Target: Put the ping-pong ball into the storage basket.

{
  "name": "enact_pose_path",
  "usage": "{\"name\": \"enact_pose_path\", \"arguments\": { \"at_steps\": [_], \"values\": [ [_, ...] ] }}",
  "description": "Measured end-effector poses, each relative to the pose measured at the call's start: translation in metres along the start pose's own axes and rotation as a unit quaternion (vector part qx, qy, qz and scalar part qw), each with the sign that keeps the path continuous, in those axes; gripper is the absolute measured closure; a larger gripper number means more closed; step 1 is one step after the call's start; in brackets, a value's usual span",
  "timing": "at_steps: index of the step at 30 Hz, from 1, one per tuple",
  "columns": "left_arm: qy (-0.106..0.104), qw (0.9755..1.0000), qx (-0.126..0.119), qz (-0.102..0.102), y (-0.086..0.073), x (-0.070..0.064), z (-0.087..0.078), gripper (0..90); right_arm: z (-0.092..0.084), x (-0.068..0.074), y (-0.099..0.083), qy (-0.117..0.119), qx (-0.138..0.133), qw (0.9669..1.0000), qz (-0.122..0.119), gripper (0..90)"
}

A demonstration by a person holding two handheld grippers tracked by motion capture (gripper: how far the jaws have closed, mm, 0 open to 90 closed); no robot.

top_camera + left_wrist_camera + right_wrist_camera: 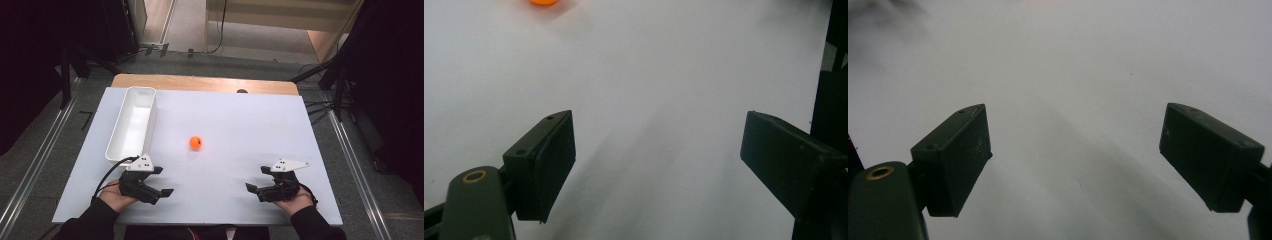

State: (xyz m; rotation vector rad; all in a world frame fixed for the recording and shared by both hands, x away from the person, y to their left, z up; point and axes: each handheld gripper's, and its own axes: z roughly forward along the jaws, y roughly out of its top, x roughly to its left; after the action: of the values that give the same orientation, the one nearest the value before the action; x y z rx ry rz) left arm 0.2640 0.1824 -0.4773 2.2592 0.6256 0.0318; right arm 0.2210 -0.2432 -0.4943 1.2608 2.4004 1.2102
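A small orange ball (195, 143) lies near the middle of the white board (240, 125); its lower edge also peeks in at the top of the left gripper view (543, 2). My left gripper (164, 181) rests near the front left of the board, jaws wide apart with nothing between them (656, 165). My right gripper (256, 179) sits at the front right, likewise open over bare white board (1075, 165). Both grippers point inward, and the ball lies farther up the board between them.
A long white tray (131, 125) lies along the board's left side, just beyond the left gripper. The board sits on a wooden table (200, 82). Dark stands and cables flank the table on the floor.
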Motion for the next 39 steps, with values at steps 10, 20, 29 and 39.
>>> {"name": "enact_pose_path", "arguments": {
  "at_steps": [10, 20, 29, 39],
  "values": [
    [-0.009, 0.9999, -0.013, -0.001, 0.0007, 0.0019, -0.0026, 14.9, -0.0034, -0.0052, -0.0021, 0.017, -0.020, 0.9995, 0.018, 11.9],
    [-0.013, 0.9998, -0.013, 0.004, 0.0007, 0.0020, -0.0033, 14.9, -0.0023, -0.0054, -0.0023, 0.019, -0.015, 0.9996, 0.014, 11.9],
    [-0.015, 0.9998, -0.014, 0.002, 0.0005, 0.0031, -0.0032, 14.9, 0.0001, -0.0061, -0.0030, 0.006, -0.005, 0.9999, 0.015, 11.9],
    [-0.017, 0.9998, -0.013, 0.001, 0.0003, 0.0036, -0.0030, 14.9, 0.0000, -0.0056, -0.0030, 0.005, -0.005, 0.9999, 0.012, 11.9]
  ]
}}
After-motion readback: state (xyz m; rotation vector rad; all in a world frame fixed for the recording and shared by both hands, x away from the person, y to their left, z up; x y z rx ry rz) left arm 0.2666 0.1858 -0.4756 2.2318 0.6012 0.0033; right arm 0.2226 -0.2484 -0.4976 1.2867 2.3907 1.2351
